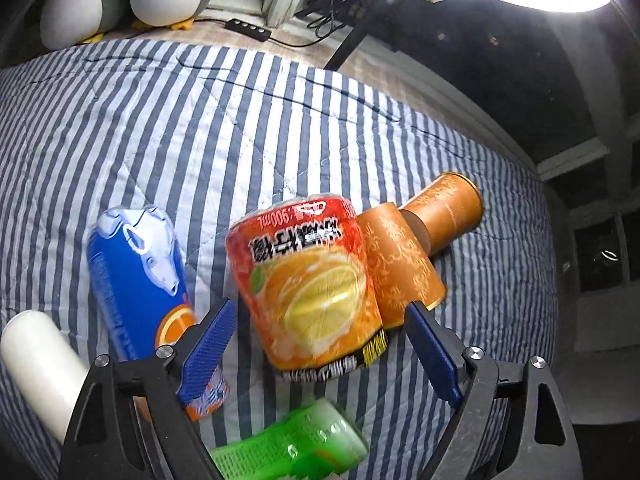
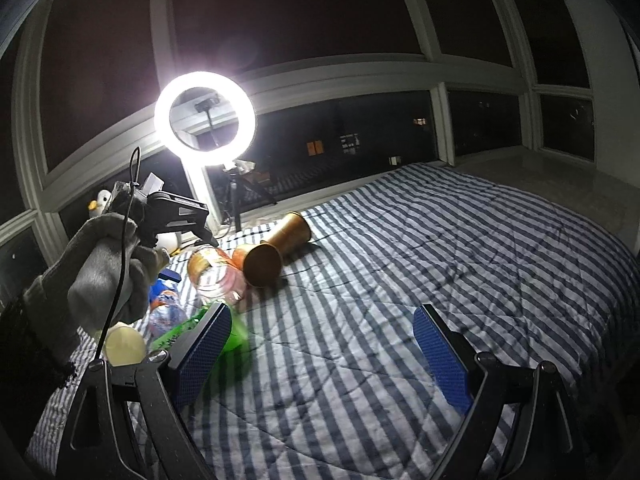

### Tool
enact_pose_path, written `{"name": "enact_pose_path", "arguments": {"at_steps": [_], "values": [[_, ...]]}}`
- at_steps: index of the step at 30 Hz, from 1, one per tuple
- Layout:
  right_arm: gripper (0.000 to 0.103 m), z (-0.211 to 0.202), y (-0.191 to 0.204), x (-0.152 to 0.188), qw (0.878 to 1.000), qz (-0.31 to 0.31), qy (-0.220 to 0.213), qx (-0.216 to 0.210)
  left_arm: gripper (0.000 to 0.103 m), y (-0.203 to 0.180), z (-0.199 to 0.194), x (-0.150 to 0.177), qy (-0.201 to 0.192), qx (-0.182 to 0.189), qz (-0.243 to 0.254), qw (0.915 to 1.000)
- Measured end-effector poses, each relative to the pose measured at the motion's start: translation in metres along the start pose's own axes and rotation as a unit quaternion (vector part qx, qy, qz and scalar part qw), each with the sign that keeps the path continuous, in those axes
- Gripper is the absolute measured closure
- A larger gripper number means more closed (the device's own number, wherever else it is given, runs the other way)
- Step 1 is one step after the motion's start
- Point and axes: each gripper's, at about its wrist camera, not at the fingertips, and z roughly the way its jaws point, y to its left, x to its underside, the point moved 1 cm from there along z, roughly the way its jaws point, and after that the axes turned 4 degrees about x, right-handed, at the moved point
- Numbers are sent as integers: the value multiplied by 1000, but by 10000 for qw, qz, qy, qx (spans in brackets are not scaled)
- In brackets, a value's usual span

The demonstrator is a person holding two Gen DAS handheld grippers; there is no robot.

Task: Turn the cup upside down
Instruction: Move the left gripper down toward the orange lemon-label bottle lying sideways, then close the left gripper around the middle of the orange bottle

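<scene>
A clear cup with an orange-fruit label (image 1: 308,284) stands just beyond my left gripper (image 1: 320,340), which is open, its blue pads on either side and not touching it. The cup is motion-blurred and its print reads upside down. It also shows in the right wrist view (image 2: 214,276), lying tilted with its open mouth toward the camera. My right gripper (image 2: 322,350) is open and empty over bare striped quilt, well right of the cups.
Two copper cups (image 1: 404,256) (image 1: 448,212) lie on their sides behind the labelled cup, also seen in the right wrist view (image 2: 262,266). A blue cup (image 1: 140,288), a green cup (image 1: 296,444) and a white cylinder (image 1: 40,368) lie at left. Ring light (image 2: 204,124) stands beyond.
</scene>
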Motion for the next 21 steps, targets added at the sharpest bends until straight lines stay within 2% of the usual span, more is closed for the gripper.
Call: {"name": "enact_pose_path", "arguments": {"at_steps": [7, 13, 21], "values": [[13, 5, -15, 3, 9998, 174, 85, 45, 16, 3, 25, -17, 11, -288, -204, 9994], [13, 8, -21, 6, 9996, 217, 132, 122, 16, 17, 36, -32, 76, -138, -582, 9982], [13, 9, -25, 7, 9994, 287, 148, 134, 14, 19, 50, -42, 241, -36, -512, 9984]]}}
